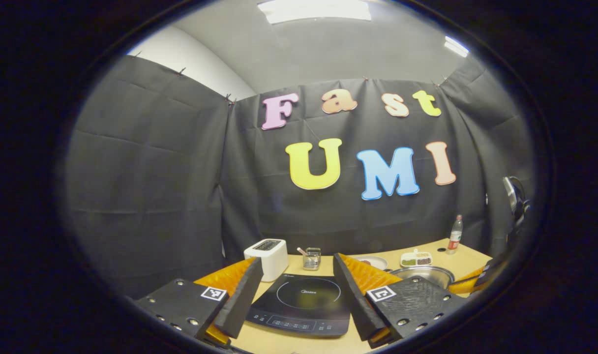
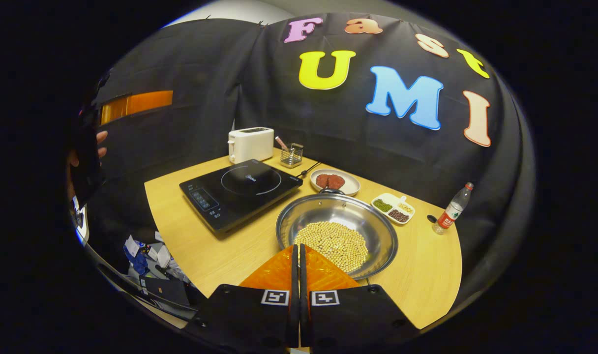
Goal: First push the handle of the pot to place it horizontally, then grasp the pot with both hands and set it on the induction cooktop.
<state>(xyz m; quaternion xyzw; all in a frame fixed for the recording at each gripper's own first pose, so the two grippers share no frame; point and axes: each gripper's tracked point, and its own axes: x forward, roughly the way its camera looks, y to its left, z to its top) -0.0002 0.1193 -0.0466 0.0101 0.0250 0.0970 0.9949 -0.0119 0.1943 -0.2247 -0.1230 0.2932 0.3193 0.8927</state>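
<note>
step 1, handle push, not yet begun by the look of it. pot (image 2: 337,231) w/ beans sat on table (image 2: 427,275) just right of induction cooktop (image 2: 242,189). right gripper (image 2: 299,260) pressed together, hovered at pot's near rim. left gripper (image 1: 294,290) spread wide, aimed over cooktop. handle hard to make out; next prob needs locating it, then nudging sideways.

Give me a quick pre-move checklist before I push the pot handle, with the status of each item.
1. Right gripper shut for pushing: ok.
2. Left gripper open, ready to grasp: ok.
3. Induction cooktop top bare: ok.
4. Pot upright on the table, beans inside: ok.
5. Pot handle located: cannot tell; the right gripper covers the near rim.
6. Plate and sectioned dish apart from the pot: ok, but close.
</note>
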